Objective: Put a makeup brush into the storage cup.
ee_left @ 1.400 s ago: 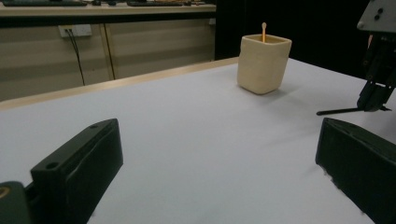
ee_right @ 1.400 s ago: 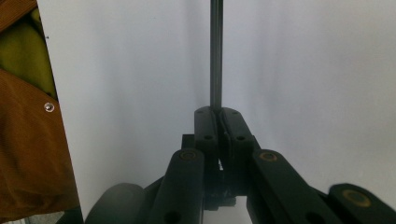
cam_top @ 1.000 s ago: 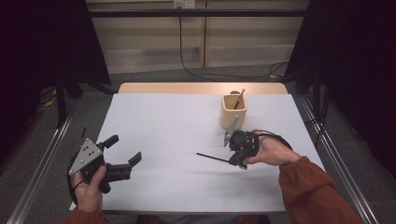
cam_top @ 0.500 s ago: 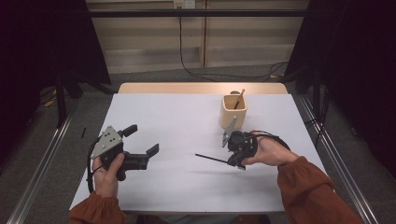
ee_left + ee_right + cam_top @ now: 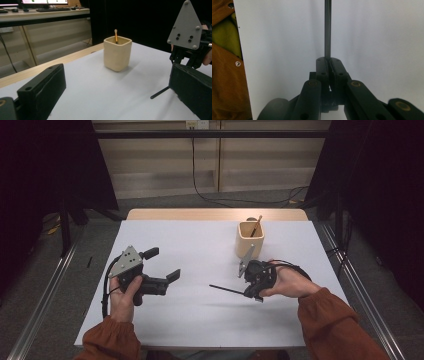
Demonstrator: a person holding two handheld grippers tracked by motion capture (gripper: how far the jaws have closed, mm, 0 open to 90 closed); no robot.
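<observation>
Beside the beige cup (image 5: 249, 239) already holding one stick, the right gripper (image 5: 246, 292) clamps a black stick (image 5: 226, 289) not yet dropped in, while the left gripper (image 5: 162, 267) hovers with jaws apart.

- Sleeves: rust-orange fabric on both forearms.
- Left gripper (image 5: 162, 270): black, grey triangular plate with dark screws, black cable.
- Right gripper (image 5: 246, 292): black, matching plate, brass-coloured pivots.

The cup (image 5: 249, 239) stands at the table's (image 5: 200, 320) far right; a stick (image 5: 256, 226) stands in it.
</observation>
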